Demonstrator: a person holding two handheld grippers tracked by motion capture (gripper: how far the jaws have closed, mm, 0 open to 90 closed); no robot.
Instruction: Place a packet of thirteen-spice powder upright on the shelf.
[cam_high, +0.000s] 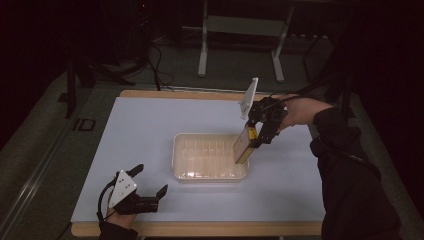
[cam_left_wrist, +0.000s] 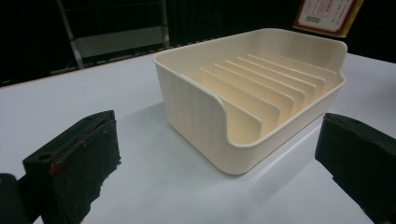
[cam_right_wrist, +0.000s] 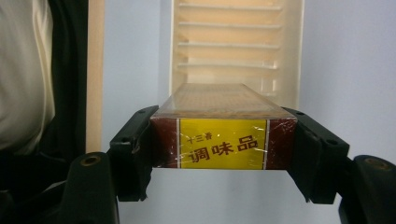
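Gripped tight by the right gripper (cam_right_wrist: 223, 140), that flat cellophane-wrapped seasoning box with the yellow label (cam_right_wrist: 223, 142) hangs tilted over the right end of the cream ribbed plastic tray (cam_high: 210, 156), so slotting it in remains. Left gripper (cam_high: 150, 182) rests open, near left, empty.

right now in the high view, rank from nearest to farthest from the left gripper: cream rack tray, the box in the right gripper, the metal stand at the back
1. cream rack tray, mid-table, up and right of the left gripper.
2. box, held tilted by the right gripper over the tray's right end.
3. metal stand, on the floor beyond the table's far edge.
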